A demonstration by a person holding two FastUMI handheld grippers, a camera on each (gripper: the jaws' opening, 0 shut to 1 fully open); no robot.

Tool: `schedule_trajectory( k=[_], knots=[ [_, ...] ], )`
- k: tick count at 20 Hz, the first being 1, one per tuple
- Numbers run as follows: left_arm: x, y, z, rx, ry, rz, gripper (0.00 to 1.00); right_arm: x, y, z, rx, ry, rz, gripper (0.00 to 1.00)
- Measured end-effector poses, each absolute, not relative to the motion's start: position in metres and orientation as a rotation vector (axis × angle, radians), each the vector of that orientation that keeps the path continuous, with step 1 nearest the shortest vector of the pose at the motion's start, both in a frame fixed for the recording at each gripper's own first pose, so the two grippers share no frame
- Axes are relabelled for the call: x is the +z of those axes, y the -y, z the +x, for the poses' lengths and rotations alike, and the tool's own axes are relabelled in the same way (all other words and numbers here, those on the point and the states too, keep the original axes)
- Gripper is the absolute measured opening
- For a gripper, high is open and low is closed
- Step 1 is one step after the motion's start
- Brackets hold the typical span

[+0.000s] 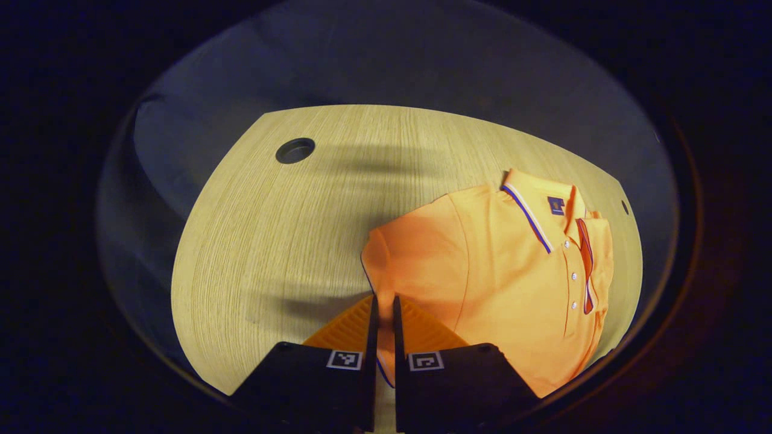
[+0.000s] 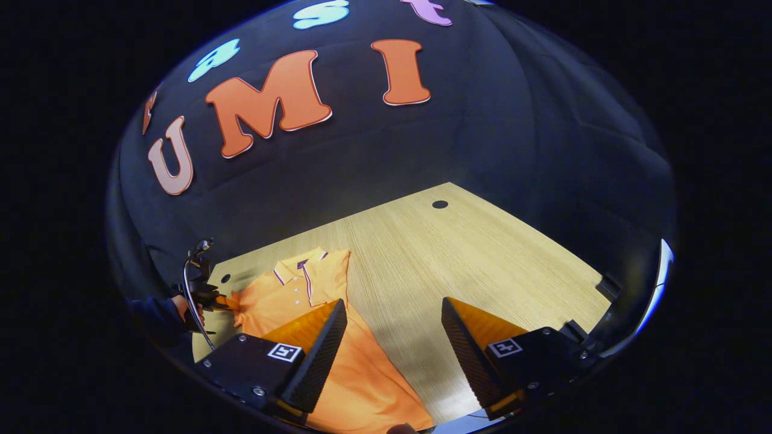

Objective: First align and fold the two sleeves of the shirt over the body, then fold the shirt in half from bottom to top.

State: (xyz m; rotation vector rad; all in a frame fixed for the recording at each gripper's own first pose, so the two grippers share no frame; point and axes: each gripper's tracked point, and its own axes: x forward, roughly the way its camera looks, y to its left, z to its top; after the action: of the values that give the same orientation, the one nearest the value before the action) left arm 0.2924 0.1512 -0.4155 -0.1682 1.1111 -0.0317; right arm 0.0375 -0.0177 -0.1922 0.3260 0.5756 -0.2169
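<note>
Left tool pinches orange knit shirt sleeve.

One orange polo shirt lies on one wooden table. Three white buttons sit on its placket, below the collar. Two round holes pierce the table. Two grippers: left gripper, right gripper.

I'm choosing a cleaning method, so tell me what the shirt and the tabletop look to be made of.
Orange polo shirt: soft knit fabric, likely cotton or a blend, matte; it drapes and creases, with a striped collar and small pale buttons. Tabletop: pale wood-grain surface, probably laminate rather than solid wood; fine even grain lines, smooth low sheen, round cable hole.
</note>
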Motion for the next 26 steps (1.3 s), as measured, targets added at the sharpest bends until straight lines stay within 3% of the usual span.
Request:
schedule_trajectory(
  k=[1,2,3,14,21,26],
  knots=[
    [-0.415,-0.154,0.29,-0.015,-1.097,-0.192,0.13,-0.191,0.018,0.035,-0.216,-0.573,0.323,0.96],
    [-0.415,-0.152,0.294,-0.007,-1.089,-0.222,0.02,-0.189,0.018,0.033,-0.216,-0.565,0.315,0.96],
    [-0.416,-0.149,0.29,-0.011,-1.096,-0.237,0.02,-0.186,0.019,0.032,-0.214,-0.55,0.305,0.96],
    [-0.349,-0.109,0.314,-0.152,-0.929,-0.174,0.02,-0.193,0.015,0.027,-0.178,-0.563,0.281,0.96],
    [-0.361,-0.057,0.319,-0.228,-0.978,-0.173,0.02,-0.195,0.016,0.014,-0.194,-0.586,0.243,0.97],
    [-0.369,-0.014,0.319,-0.336,-1.008,-0.224,0.1,-0.2,0.013,0.006,-0.238,-0.607,0.28,0.96]
  ],
)
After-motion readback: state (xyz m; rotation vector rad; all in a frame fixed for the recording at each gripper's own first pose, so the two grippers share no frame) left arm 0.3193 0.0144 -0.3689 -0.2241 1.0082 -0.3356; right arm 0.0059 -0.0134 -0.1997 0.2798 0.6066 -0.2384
